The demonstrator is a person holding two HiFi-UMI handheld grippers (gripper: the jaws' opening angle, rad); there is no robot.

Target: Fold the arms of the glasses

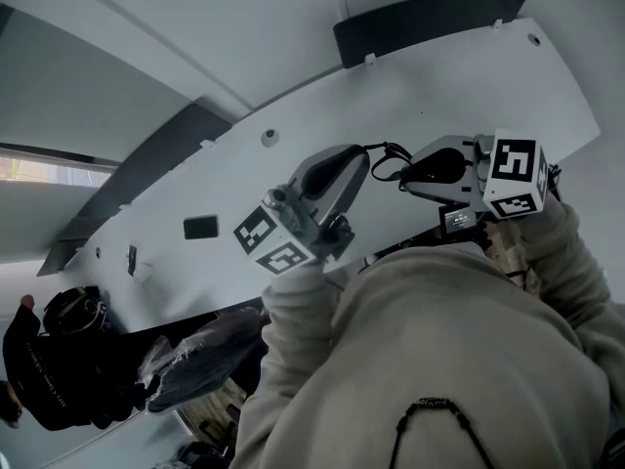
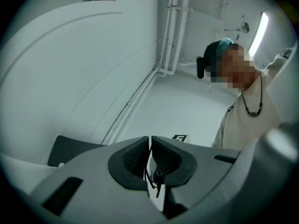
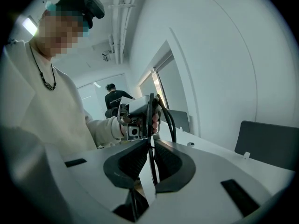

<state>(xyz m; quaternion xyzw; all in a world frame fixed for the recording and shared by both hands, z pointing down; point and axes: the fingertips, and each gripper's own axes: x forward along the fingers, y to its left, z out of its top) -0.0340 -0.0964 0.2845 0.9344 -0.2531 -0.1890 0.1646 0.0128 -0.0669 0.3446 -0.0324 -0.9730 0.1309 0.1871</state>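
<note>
The black glasses [image 1: 387, 160] hang in the air between my two grippers, above the white table [image 1: 420, 76]. My left gripper [image 1: 359, 156] reaches them from the left, and in its own view the jaws [image 2: 150, 141] are pressed together on a thin black piece of the glasses [image 2: 154, 175]. From the right comes my right gripper [image 1: 406, 174]. Its jaws [image 3: 150, 146] are shut on a thin black part of the frame, and the rest of the glasses [image 3: 167, 118] loops up towards the left gripper [image 3: 136, 112]. Most of the glasses are hidden by the jaws.
Dark chairs stand along the table's far side [image 1: 430, 22] and left side [image 1: 146, 174]. A small black object [image 1: 200, 227] lies on the table. Another person in black [image 1: 49, 369] is at the lower left, beside a plastic-wrapped dark bundle [image 1: 205, 355].
</note>
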